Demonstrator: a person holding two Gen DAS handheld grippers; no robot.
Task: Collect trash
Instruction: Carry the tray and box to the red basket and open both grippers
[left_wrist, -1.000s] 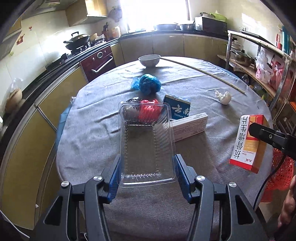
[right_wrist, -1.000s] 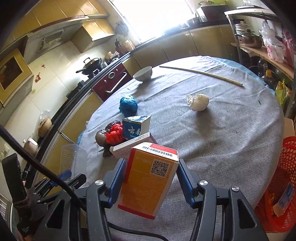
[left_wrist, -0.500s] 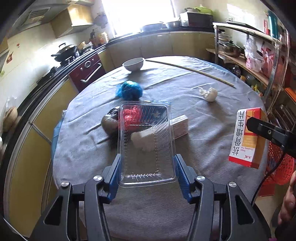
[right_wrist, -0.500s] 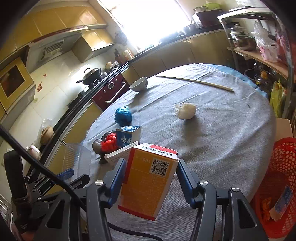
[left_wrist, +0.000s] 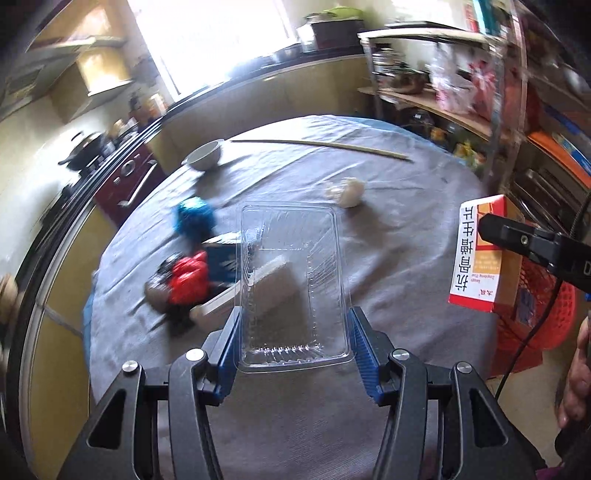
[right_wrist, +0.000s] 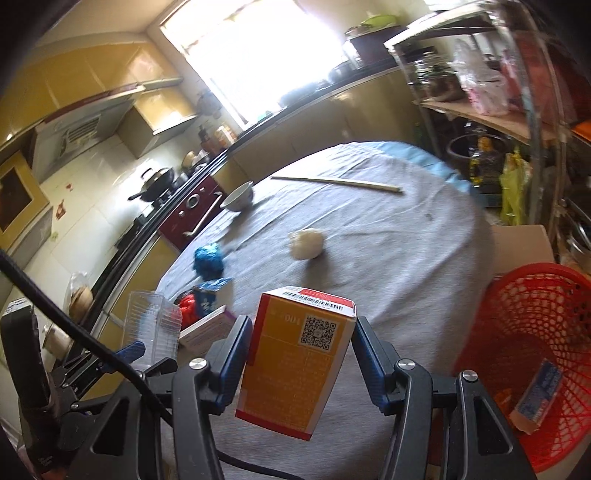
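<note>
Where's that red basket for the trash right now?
The red basket sits off the table's edge, low at the right of the right wrist view, just right of the orange box in the right gripper.

A kitchen in daylight: a bright window (right_wrist: 258, 55) glares above a dark counter (right_wrist: 354, 85) with yellow cabinets (right_wrist: 317, 122) below. White tiled wall (right_wrist: 96, 173) on the left, with a stove (right_wrist: 192, 206) carrying a black wok (right_wrist: 155, 181). A metal shelf rack (right_wrist: 517, 103) stands on the right. A round table under grey cloth (right_wrist: 388, 236) fills the middle
</note>
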